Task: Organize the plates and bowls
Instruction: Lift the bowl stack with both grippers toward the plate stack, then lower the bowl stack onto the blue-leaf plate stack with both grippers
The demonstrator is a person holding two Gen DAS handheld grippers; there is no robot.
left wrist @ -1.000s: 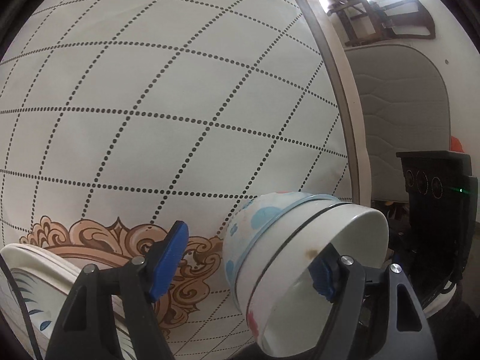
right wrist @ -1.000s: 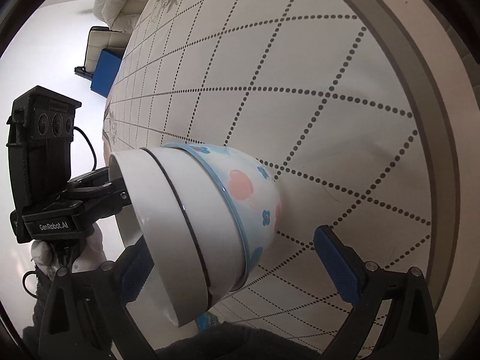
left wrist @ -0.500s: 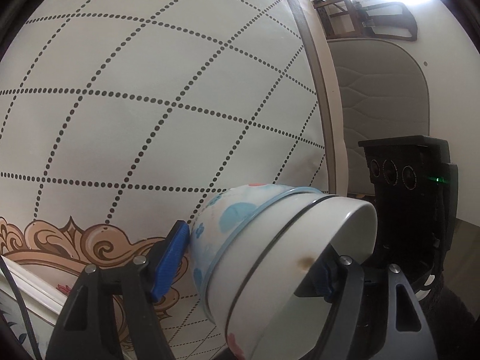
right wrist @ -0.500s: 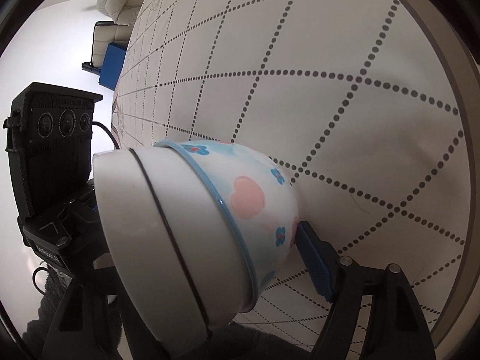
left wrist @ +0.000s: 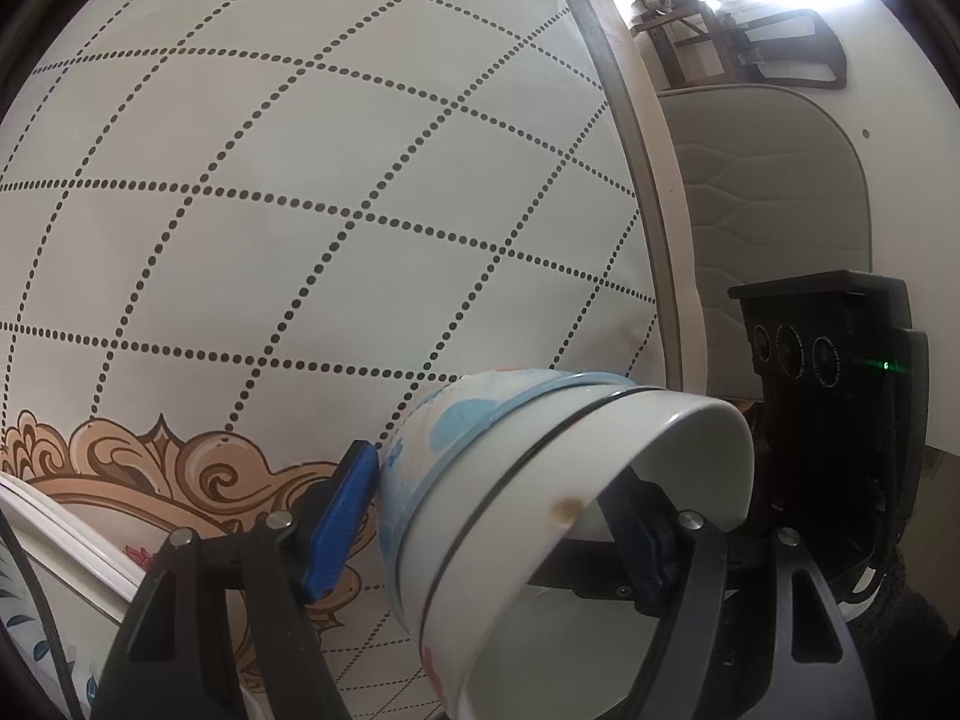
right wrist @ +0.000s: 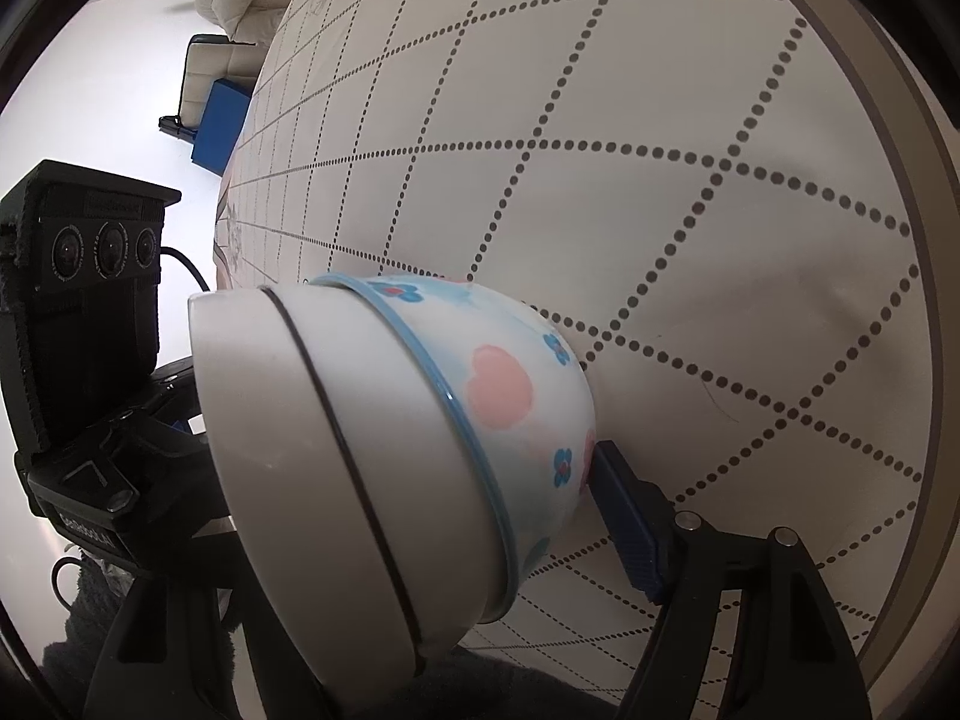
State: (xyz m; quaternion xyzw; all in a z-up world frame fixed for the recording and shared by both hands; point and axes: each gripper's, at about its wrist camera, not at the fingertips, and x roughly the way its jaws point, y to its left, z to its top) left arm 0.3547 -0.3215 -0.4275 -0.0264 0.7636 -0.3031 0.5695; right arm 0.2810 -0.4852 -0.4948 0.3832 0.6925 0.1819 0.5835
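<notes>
Nested bowl stack (left wrist: 540, 498) held tipped on its side above the dotted-grid tablecloth (left wrist: 300, 210), rims toward the table edge (left wrist: 654, 276). Outer flowered bowl (right wrist: 510, 396) has hearts and a blue rim; plain white bowl (right wrist: 288, 420) sits inside it. Left gripper (left wrist: 498, 528) clamped on the stack: one blue pad against the flowered base, the other inside the white bowl. Right gripper (right wrist: 390, 516) clamped too, blue pad (right wrist: 624, 522) on the flowered wall, other finger hidden behind the stack. A plate (left wrist: 66, 546) lies beside the stack, at frame edge.
</notes>
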